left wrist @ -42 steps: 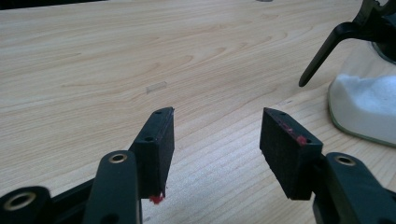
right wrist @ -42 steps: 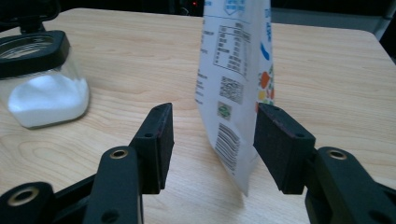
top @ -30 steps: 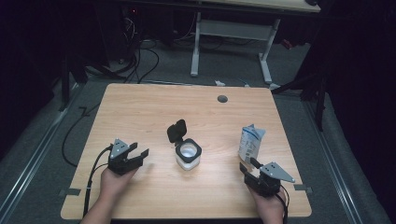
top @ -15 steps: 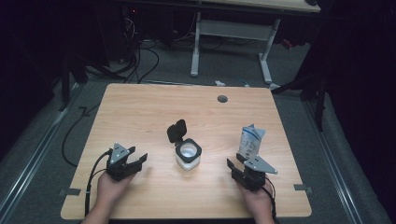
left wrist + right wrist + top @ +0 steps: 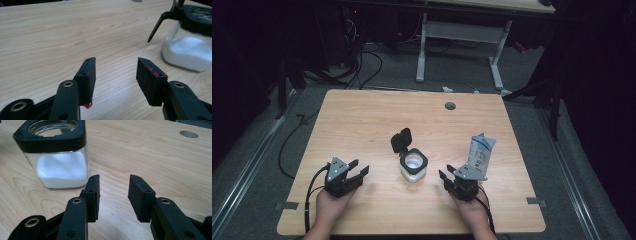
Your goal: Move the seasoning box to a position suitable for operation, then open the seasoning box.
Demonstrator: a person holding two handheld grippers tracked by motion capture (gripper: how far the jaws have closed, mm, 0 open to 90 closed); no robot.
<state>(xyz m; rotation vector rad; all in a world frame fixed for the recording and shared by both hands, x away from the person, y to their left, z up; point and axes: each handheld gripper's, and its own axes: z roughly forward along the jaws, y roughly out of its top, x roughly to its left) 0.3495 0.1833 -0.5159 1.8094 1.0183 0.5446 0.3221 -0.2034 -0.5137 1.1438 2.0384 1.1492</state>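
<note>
A square glass jar [image 5: 414, 167] with a black collar and an upturned black flip lid [image 5: 401, 140] stands mid-table, part filled with white powder. A blue-and-white pouch [image 5: 479, 149] stands upright to its right. My left gripper [image 5: 358, 167] rests left of the jar, open, and its jaws have just been closing on nothing. In the left gripper view the jar [image 5: 187, 50] sits off to the right of the gripper [image 5: 116, 61]. My right gripper [image 5: 446, 172] is right of the jar and in front of the pouch, open, its jaws also just closing on nothing. In the right gripper view the jar [image 5: 60, 167] stands close at upper left of the gripper [image 5: 113, 177].
The wooden table [image 5: 362, 125] has a round cable hole [image 5: 450, 106] near its far edge. Cables lie on the floor at the left [image 5: 362, 75], and another desk's white legs [image 5: 497, 60] stand beyond the table.
My right gripper has slid left, from beside the pouch toward the jar, and its jaws have narrowed. The left gripper's jaws have narrowed too while that hand stayed put.
</note>
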